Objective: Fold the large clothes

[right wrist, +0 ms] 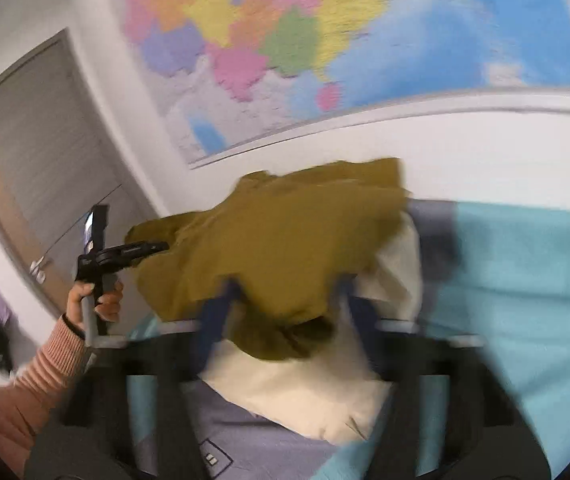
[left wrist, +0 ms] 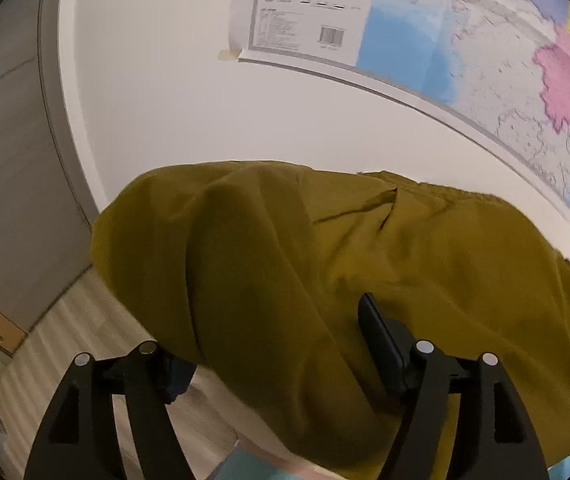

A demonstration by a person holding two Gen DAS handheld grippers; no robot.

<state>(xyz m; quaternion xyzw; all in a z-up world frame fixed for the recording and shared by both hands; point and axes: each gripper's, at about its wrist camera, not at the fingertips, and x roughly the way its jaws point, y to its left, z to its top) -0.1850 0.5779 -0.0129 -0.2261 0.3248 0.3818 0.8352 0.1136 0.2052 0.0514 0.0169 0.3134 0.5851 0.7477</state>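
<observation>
Left tongs (left wrist: 281,360): jaws spread wide, olive garment (left wrist: 325,260) draped between and over them, pads not pressing on the cloth; seen from the right wrist view, at the garment's left edge, carried by a hand (right wrist: 95,300) in a striped pink sleeve (right wrist: 45,364).
Right tongs (right wrist: 285,312): blurred; blue fingers (right wrist: 217,312) seem to stand apart with a fold of the garment hanging between them; grip or no grip impossible to tell.
Olive garment: bunched and rumpled, one end at each pair of tongs, sagging in the middle onto the cream pillow (right wrist: 305,396).
Cream pillow: directly under the garment, lying on the bed (right wrist: 525,300).
Bed: light blue cover to the right of the garment, grey-lilac sheet (right wrist: 245,452) below the pillow.
Wall map (right wrist: 305,40): coloured, on the white wall above and behind the garment; lower left corner with a legend and barcode (left wrist: 331,35) held by tape, in the left wrist view.
Door (right wrist: 37,152): grey, left of the garment, beyond the left tongs.
Floor (left wrist: 65,360): pale wood planks, below the garment's left end.
</observation>
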